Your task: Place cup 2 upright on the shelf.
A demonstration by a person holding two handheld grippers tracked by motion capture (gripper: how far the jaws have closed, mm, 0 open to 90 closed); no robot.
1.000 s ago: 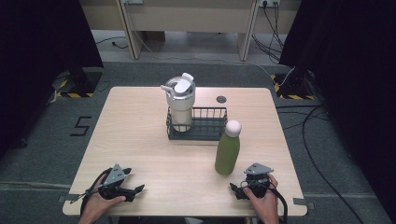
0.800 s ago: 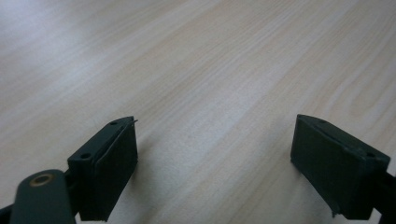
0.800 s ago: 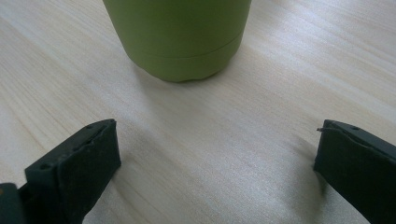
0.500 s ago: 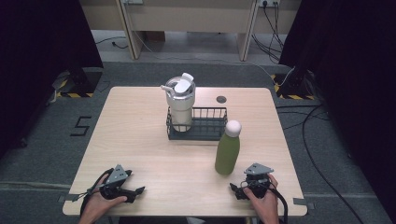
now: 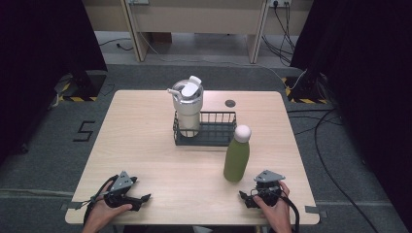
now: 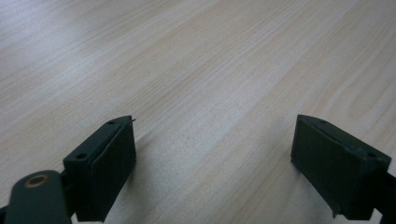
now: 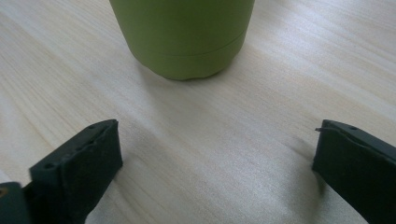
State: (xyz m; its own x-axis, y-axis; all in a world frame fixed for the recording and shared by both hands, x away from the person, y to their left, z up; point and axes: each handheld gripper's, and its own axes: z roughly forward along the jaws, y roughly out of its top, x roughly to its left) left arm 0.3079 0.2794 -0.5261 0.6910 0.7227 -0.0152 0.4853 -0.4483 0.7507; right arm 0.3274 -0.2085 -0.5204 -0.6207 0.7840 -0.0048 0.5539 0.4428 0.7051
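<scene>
From the high view, a wooden table (image 5: 145, 145) stands on a grey floor. The green bottle (image 5: 237, 154) with a white cap stands upright near the right front of the table. Behind it sits a black wire basket (image 5: 214, 131), and a white cup (image 5: 188, 106) with a lid stands inside the basket at its left end. A small dark round spot (image 5: 230, 103) lies on the table behind the basket. The left gripper (image 5: 144, 198) rests at the front left edge, held by a hand, well apart from everything else. The right gripper (image 5: 243, 197) rests at the front right edge, just in front of the bottle. Nothing stands between this gripper and the bottle.

In the left gripper view, the two black jaws are wide apart, with bare table (image 6: 210, 70) between them.

In the right gripper view, the jaws are apart and have just been closing a little, with nothing between them. The bottom of the green bottle (image 7: 187, 37) stands on the table (image 7: 210, 154) just ahead of the jaws, not touching them.
</scene>
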